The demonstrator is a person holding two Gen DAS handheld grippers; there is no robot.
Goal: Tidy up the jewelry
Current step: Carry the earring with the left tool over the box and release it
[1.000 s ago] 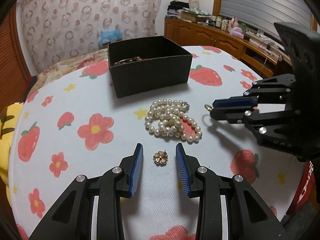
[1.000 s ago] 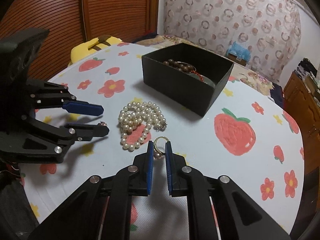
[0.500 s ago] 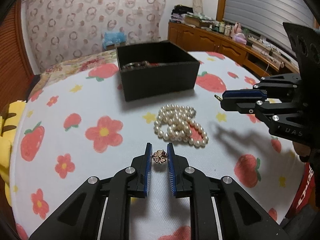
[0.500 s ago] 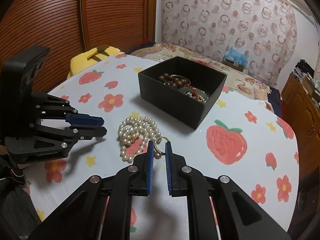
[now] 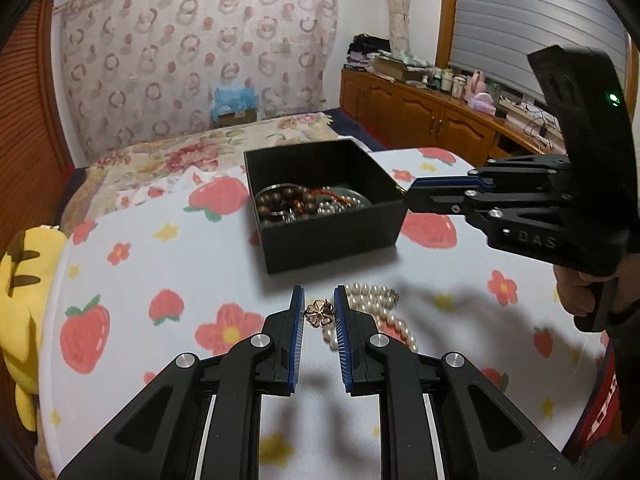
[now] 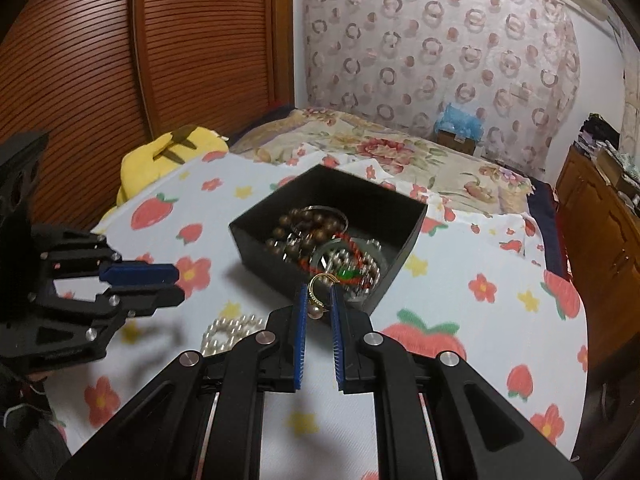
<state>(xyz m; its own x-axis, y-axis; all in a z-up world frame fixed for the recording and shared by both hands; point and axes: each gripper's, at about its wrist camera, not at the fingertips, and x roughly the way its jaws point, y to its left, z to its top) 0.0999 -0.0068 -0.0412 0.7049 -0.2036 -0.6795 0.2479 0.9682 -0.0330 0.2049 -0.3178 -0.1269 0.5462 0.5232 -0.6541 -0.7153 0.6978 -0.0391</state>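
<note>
Left claw [image 5: 319, 312] clamped on light, slippery flower earring [image 5: 319, 314]; right claw [image 6: 319, 302] pinching stiff ring [image 6: 318, 294] beside black box [image 6: 404, 254].

The open box [image 5: 328, 204] sits on the worktop [image 5: 160, 264], with a heap of bead strands [image 5: 292, 204] inside it. Nearer the left wrist camera than the box, the pearl necklace [image 5: 384, 312] lies on the worktop. The flower earring [image 5: 319, 313] sits between the jaws of the left gripper [image 5: 317, 312], just left of the pearls. The ring [image 6: 318, 296] sits between the jaws of the right gripper [image 6: 319, 300], at the box's near wall. A bed [image 5: 192, 148] lies behind the worktop, a plush toy [image 5: 20, 280] at its left edge
</note>
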